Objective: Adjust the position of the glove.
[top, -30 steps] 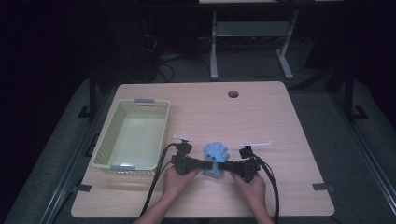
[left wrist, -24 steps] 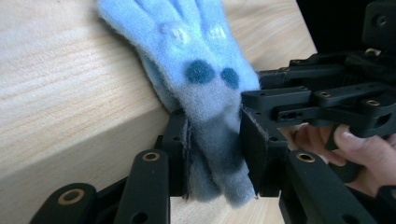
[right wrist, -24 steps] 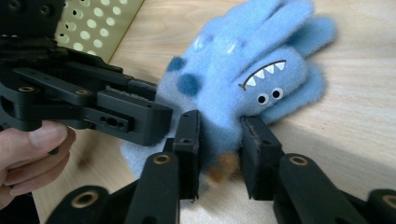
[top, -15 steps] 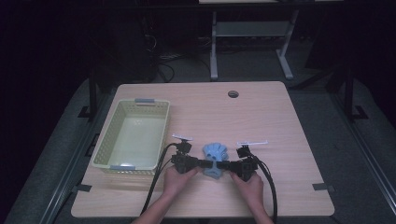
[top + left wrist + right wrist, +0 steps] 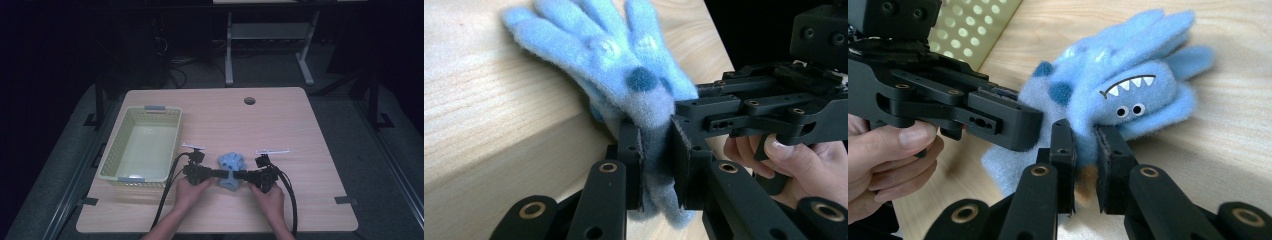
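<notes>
Left gripper [image 5: 218, 173] and right gripper [image 5: 239, 175] tip to tip, jaws just clamped.

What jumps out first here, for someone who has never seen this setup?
A fluffy blue monster glove, with googly eyes and a zigzag grin, lies near the table's front edge. The left gripper and the right gripper have just been closing and both now pinch its fabric. A pale green basket sits at the table's left.

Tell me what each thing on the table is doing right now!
Blue monster glove: lying on the table, pinched from both sides.
Left hand-held gripper: jaws just closed, shut on the glove's cuff.
Right hand-held gripper: jaws just closed, shut on the glove.
Basket: upright, nothing inside.
</notes>
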Action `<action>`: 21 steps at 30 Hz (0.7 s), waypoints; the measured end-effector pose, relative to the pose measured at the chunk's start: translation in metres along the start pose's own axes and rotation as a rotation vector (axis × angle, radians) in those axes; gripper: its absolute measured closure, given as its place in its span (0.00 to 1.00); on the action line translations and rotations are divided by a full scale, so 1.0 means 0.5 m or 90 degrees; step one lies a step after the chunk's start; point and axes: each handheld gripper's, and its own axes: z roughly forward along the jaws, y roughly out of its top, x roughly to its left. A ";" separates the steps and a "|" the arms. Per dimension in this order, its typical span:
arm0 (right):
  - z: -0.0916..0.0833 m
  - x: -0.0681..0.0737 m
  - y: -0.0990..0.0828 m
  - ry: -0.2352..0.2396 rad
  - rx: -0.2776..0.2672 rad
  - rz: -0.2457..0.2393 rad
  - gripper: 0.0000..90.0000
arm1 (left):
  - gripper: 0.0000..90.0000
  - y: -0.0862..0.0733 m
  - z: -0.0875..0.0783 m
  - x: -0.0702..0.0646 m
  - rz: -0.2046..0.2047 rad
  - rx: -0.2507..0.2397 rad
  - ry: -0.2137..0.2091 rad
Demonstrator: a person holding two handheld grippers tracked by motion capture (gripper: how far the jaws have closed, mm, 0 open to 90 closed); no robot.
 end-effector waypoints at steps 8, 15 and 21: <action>-0.016 0.017 0.010 0.008 -0.015 -0.013 0.89 | 0.85 0.008 -0.016 -0.012 0.012 -0.009 -0.010; -0.026 0.028 0.020 0.018 -0.030 -0.027 0.89 | 0.85 0.019 -0.034 -0.028 0.025 -0.017 -0.014; -0.034 0.042 0.032 0.023 -0.035 -0.036 0.89 | 0.85 0.028 -0.050 -0.038 0.038 -0.024 -0.015</action>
